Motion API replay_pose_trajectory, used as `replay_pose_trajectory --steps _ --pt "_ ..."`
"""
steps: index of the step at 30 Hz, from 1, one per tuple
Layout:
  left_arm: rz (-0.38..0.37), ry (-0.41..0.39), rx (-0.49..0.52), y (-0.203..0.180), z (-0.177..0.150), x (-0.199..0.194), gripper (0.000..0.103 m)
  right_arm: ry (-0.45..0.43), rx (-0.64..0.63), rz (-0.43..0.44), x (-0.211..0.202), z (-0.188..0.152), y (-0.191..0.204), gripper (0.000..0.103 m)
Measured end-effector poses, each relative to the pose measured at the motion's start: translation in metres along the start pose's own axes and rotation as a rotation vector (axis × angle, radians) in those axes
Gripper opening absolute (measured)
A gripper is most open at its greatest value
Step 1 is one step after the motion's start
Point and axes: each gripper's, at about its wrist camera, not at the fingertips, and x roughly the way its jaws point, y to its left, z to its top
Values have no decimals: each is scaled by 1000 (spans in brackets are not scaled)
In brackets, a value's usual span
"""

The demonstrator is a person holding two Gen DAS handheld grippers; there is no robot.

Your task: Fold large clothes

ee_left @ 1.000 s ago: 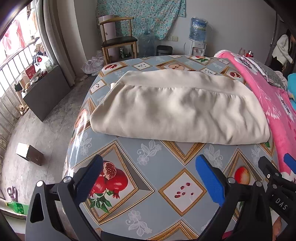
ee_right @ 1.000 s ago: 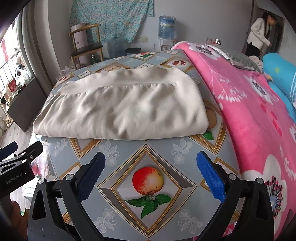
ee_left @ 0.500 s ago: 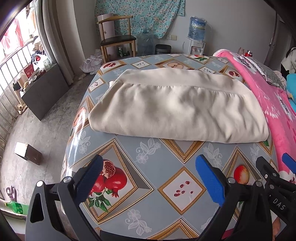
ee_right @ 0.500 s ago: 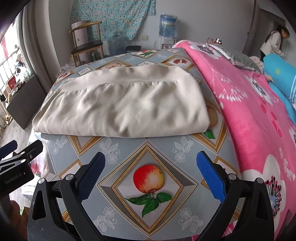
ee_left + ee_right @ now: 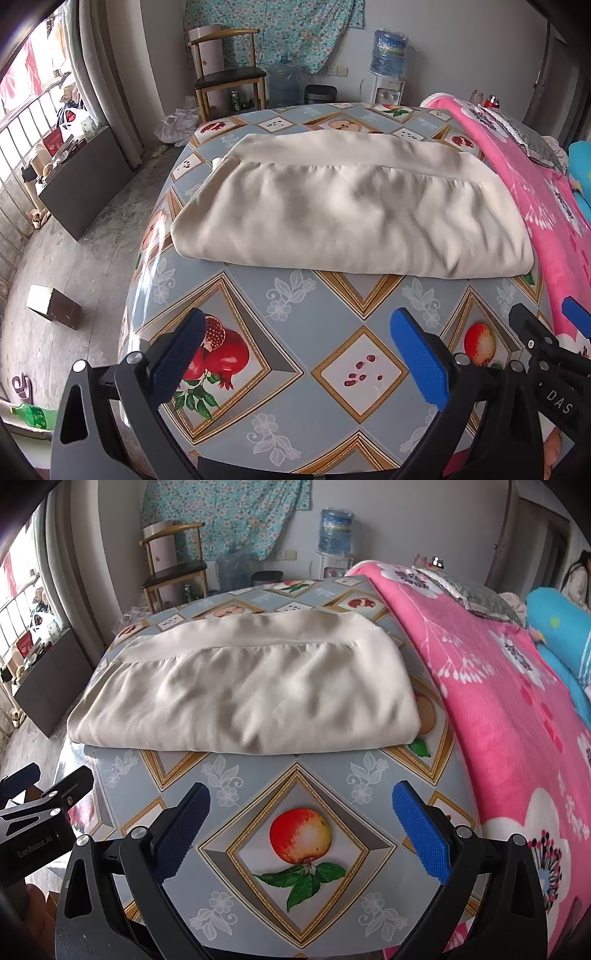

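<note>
Blue ribbed pads face each other across a wide gap on both tools: the left gripper (image 5: 297, 354) and the right gripper (image 5: 301, 830) each stand with jaws apart and nothing between them, hovering above the bare near part of the patterned tablecloth (image 5: 280, 369). In the left wrist view the right tool's black frame pokes in at about four o'clock; in the right wrist view the left tool shows at about nine o'clock, so the two sit side by side, near each other.

Outward from the fingers, at twelve o'clock in both views, lies the cream garment (image 5: 351, 210), already folded into a broad, thick rectangle lying flat on the tablecloth. A narrower band of the same cloth shows along its far edge, with a gathered seam running across. The near edge looks like a rounded fold rather than loose hems. Its right end lies just beside the pink floral blanket (image 5: 517, 701); whether they touch I cannot tell.

My reading is that the work stands between folds, or close to the end: the cloth is compact, neither tool touches it. If another fold is wanted, the next move calls for each gripper to travel forward, close on a corner of one short end through all layers, and carry it across evenly so the stack does not slide or splay.
</note>
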Motion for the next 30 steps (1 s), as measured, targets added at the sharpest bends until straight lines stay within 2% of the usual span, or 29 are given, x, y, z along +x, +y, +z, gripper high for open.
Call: replay_pose_trajectory --steps 30 --pt "-5 2 6 -3 0 0 98 -1 -7 1 0 1 1 96"
